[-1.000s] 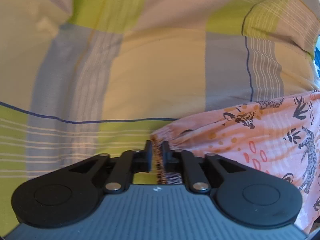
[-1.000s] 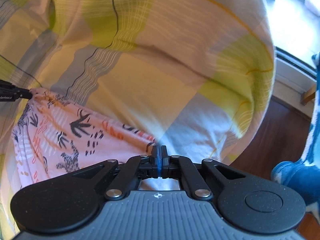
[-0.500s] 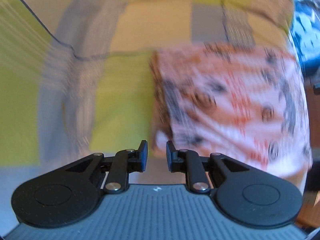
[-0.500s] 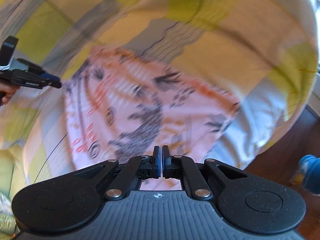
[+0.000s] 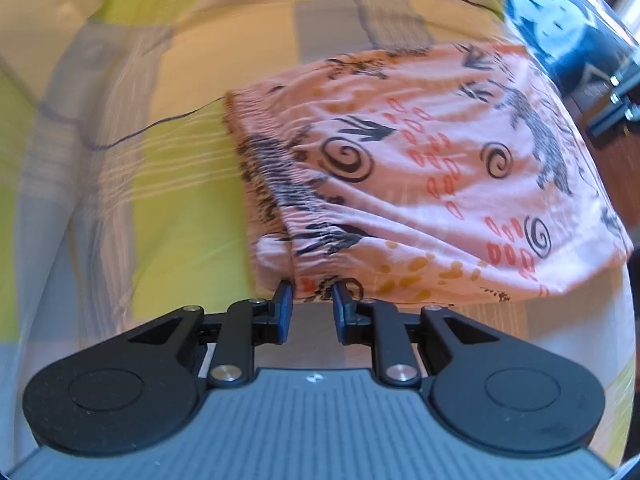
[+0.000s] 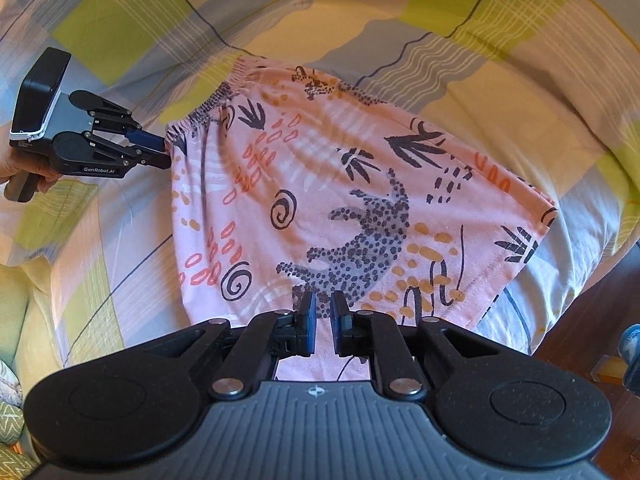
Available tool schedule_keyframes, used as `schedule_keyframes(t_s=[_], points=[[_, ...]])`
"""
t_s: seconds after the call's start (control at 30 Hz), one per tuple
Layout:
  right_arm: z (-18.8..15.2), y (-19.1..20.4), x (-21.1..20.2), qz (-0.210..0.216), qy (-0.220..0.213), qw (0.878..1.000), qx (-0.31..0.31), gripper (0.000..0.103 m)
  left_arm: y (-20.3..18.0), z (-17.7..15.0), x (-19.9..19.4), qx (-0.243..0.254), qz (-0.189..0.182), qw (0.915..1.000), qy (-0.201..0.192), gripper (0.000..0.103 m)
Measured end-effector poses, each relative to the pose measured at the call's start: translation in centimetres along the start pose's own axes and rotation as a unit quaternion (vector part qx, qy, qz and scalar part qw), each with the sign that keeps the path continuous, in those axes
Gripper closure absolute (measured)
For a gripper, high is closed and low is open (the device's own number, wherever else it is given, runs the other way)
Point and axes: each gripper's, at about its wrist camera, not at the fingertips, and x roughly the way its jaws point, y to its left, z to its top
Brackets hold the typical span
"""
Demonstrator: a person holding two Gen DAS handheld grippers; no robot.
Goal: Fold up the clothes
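Observation:
A pink garment (image 5: 420,184) with black spirals, leaves and spotted animals lies flat on the checked yellow, green and grey bedsheet (image 5: 172,208). Its gathered elastic waistband (image 5: 276,184) faces my left gripper (image 5: 313,308), which is open with the waistband's near corner just beyond its blue pads. In the right wrist view the garment (image 6: 340,200) spreads across the bedsheet (image 6: 480,80). My right gripper (image 6: 322,314) hovers over the near edge, open, with nothing between its pads. The left gripper (image 6: 160,151), held by a hand, sits at the waistband corner.
A dark blue and white plush blanket (image 5: 560,20) lies beyond the garment at the top right. The bed ends at the right, where a wooden floor (image 6: 580,320) shows below. A green patterned cushion (image 6: 10,412) sits at the lower left.
Both grippers, shut on the garment's edges a second ago, have opened and let it go. The garment was swung over and now lies flat on the bed.

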Motion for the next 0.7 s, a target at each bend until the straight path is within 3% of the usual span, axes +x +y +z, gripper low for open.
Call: schedule_keyframes(t_s=[0.07,0.1,0.13,0.23,0.33,0.4,0.53,0.6,0.7], points=[[-0.3,0.1,0.0,-0.005,0.001,1.0,0.002,0.088,-0.3,0.1,0.4,0.024,0.0,0.9997,-0.001,0.086],[-0.5,0.1,0.0,-0.008,0.001,1.0,0.004,0.088,-0.5,0.1,0.4,0.033,0.003,0.9995,-0.002,0.09],[-0.7,0.2,0.0,-0.01,0.002,1.0,0.004,0.088,-0.6,0.1,0.4,0.044,0.009,0.999,-0.003,0.102],[-1.3,0.6,0.0,-0.014,0.003,1.0,0.005,0.088,-0.4,0.0,-0.5,0.084,0.026,0.9961,0.0,0.103],[-1.9,1.0,0.3,-0.017,0.003,1.0,0.008,0.088,1.5,-0.5,-1.0,0.046,0.069,0.9965,0.001,0.103],[-2.1,1.2,0.6,-0.017,0.005,1.0,0.01,0.088,2.9,-0.9,-0.9,0.013,0.075,0.9971,0.005,0.103],[-2.7,1.9,0.8,-0.014,0.005,1.0,0.008,0.087,3.3,-1.1,-1.8,0.002,0.033,0.9994,-0.01,0.103],[-2.9,2.2,1.0,-0.014,0.007,1.0,0.008,0.085,3.0,-1.4,-2.2,0.0,0.002,0.9997,-0.025,0.098],[-3.2,2.4,1.3,-0.014,0.012,1.0,0.007,0.084,2.0,-1.5,-1.8,0.02,-0.014,0.9994,-0.026,0.092]])
